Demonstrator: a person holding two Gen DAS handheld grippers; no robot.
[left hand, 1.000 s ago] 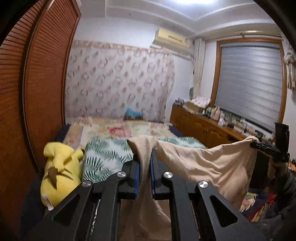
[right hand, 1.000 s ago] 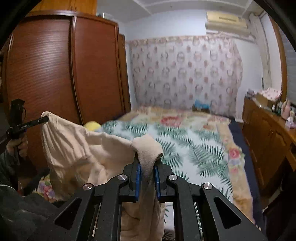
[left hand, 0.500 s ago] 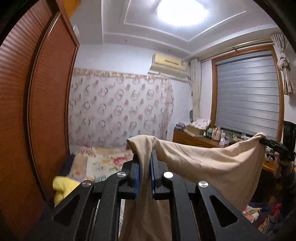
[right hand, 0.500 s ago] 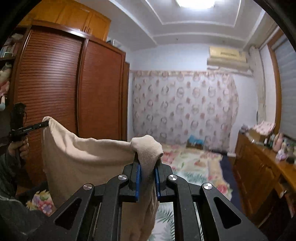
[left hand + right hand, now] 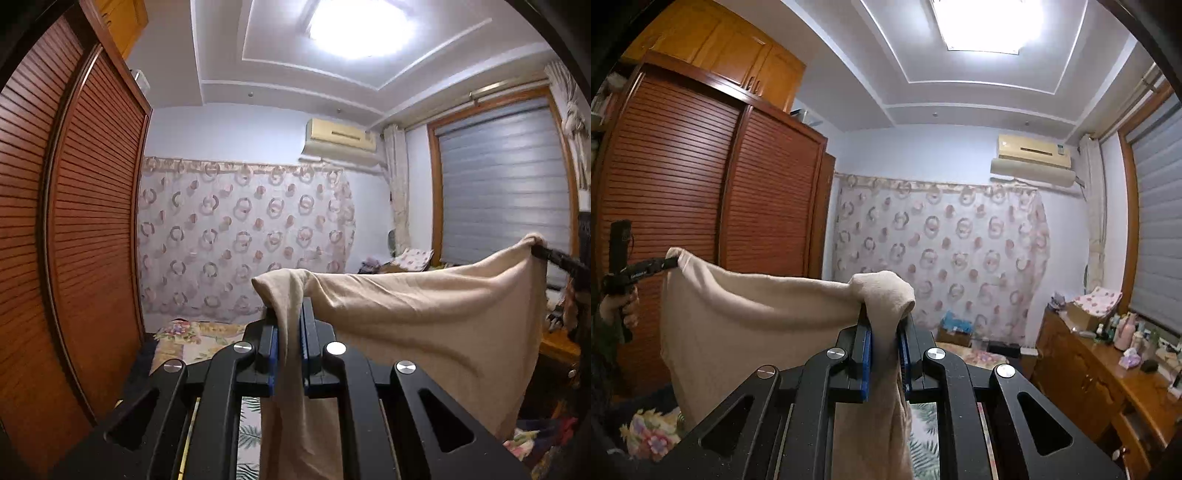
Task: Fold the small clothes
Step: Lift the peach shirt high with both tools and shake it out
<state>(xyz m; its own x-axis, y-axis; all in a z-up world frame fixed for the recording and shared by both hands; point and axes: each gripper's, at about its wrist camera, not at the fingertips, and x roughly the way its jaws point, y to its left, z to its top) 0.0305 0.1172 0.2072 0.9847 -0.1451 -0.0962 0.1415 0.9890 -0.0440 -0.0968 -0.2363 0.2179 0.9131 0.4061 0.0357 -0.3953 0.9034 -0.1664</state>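
Between the left gripper (image 5: 289, 325) and right gripper (image 5: 885, 325), both clamped on its corners, the beige garment (image 5: 424, 317) stretched level, hanging down.

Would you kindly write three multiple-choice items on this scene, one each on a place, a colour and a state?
1. Where is the air conditioner?
A. high on the wall above the patterned curtain
B. on the dresser
C. inside the wardrobe

2. What colour is the held garment?
A. navy
B. beige
C. bright red

3. How is the garment held?
A. lying flat on the bed
B. hanging from one tool only
C. stretched in the air between both tools

Answers: 1 A, it sits just under the ceiling; 2 B, the cloth is pale tan; 3 C, the left tool and right tool each pinch a corner.
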